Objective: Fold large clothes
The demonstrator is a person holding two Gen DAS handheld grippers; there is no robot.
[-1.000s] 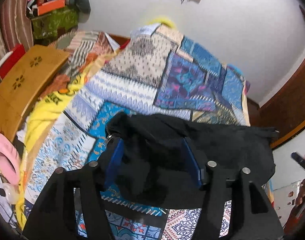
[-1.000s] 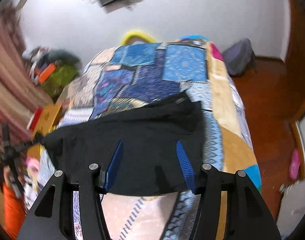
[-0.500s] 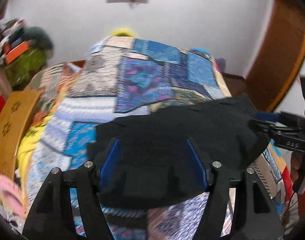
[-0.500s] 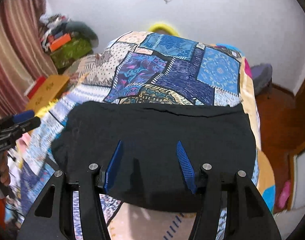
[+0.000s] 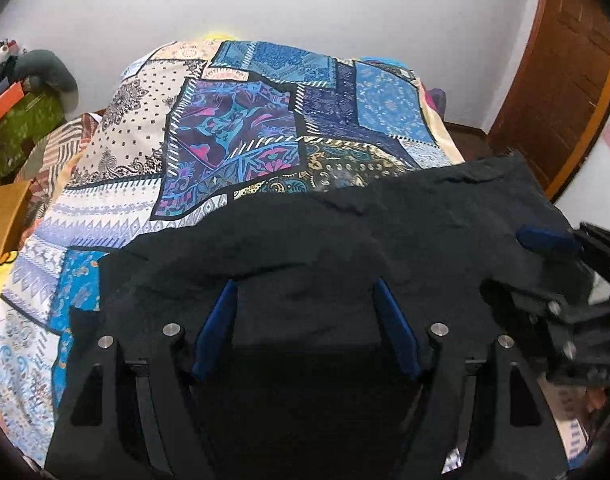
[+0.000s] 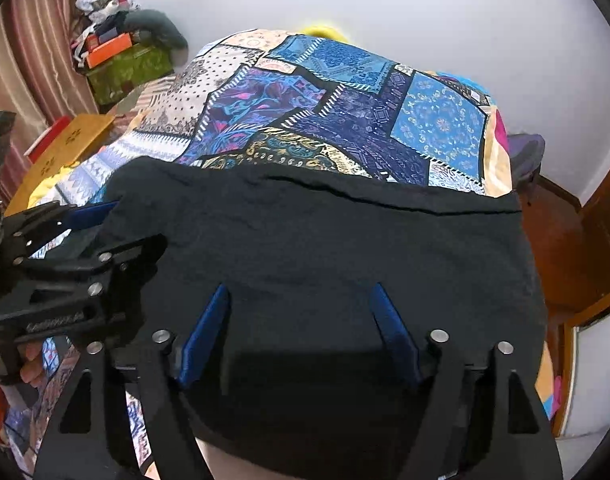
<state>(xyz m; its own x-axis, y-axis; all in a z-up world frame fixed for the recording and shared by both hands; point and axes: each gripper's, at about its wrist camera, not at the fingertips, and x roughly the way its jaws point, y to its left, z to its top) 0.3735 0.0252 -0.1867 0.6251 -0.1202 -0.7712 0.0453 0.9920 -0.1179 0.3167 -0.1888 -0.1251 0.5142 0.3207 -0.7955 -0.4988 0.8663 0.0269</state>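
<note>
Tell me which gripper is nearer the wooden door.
Right. The right gripper works the black garment's door-side end; the left gripper is at the opposite end, toward the curtain.

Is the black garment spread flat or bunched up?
Spread flat: the black garment lies wide across the quilt, far edge straight.

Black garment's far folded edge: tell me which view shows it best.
Right wrist view: the black garment's far edge runs unbroken across the patchwork bedspread. Left wrist view shows it slanted and rumpled.
</note>
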